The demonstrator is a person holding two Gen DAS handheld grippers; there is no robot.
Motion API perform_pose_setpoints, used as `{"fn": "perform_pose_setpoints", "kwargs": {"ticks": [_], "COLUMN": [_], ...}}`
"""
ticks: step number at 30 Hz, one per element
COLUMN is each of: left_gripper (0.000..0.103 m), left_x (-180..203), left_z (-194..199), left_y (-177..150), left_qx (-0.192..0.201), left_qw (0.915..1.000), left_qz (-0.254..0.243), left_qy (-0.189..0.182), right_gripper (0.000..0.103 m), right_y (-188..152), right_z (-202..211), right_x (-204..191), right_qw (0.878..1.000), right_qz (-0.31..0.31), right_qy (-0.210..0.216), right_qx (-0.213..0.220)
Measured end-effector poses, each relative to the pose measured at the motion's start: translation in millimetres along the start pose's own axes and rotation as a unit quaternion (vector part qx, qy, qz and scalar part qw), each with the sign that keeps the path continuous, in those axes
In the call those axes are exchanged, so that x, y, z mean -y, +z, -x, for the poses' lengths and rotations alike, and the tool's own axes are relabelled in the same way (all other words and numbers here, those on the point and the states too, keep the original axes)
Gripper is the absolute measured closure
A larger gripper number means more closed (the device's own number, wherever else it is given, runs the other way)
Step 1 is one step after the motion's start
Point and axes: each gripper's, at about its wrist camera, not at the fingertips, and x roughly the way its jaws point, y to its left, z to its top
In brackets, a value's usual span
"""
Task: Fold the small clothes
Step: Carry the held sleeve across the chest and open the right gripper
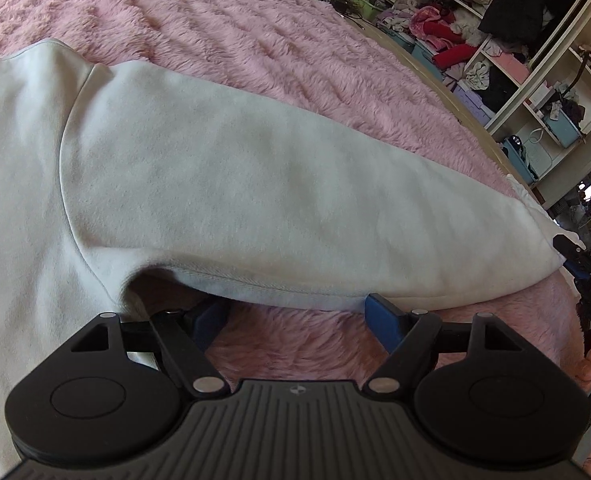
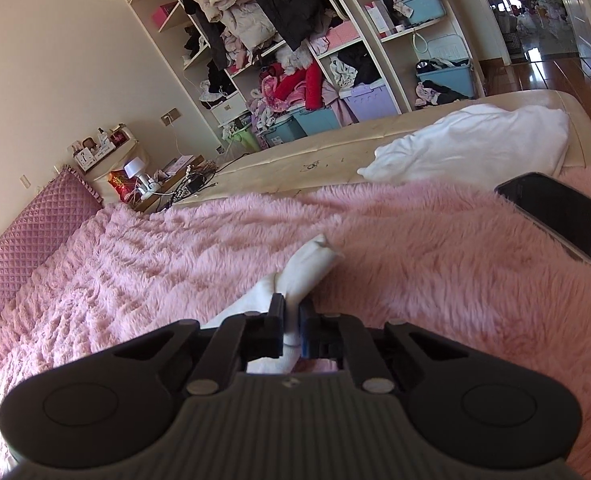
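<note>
Sweatshirt sleeve pinched at its end
The right gripper [image 2: 291,320] clamped the cuff [image 2: 311,264]; the left gripper [image 1: 295,312] gaped under the sleeve [image 1: 255,200], which ran crosswise.

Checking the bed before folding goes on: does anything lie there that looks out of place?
Yes: a dark phone lies screen-up on the pink blanket, near the right gripper that pinches the white sleeve cuff.
</note>
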Motion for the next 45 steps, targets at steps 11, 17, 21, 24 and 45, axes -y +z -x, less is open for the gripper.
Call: {"fn": "perform_pose_setpoints", "kwargs": {"ticks": [11, 17, 21, 24, 45], "left_gripper": [0.014, 0.014, 0.014, 0.014, 0.014], "left_x": [-51.9, -116.3, -172.1, -207.3, -299.0], "left_z": [71.2, 135.6, 177.2, 215.5, 284.2], "left_y": [-2.7, -33.2, -53.0, -73.7, -176.9], "left_qx": [0.031, 0.071, 0.095, 0.133, 0.226], "left_qw": [0.9974, 0.9899, 0.9777, 0.9620, 0.8998], "left_qz": [0.062, 0.122, 0.183, 0.226, 0.365], "left_qy": [-0.017, 0.014, 0.040, 0.077, 0.080], "right_gripper": [0.102, 0.102, 0.102, 0.102, 0.062], "right_y": [12.7, -28.9, -82.9, -138.8, -351.4], "right_z": [49.3, 86.6, 120.4, 151.5, 208.9], "right_x": [-111.6, -225.2, -300.7, -353.9, -376.8], "right_qw": [0.993, 0.974, 0.952, 0.930, 0.848], "right_qz": [0.025, 0.061, 0.091, 0.124, 0.268], "right_qy": [0.114, 0.218, 0.289, 0.340, 0.401], "right_qx": [0.024, 0.004, -0.030, -0.067, -0.220]}}
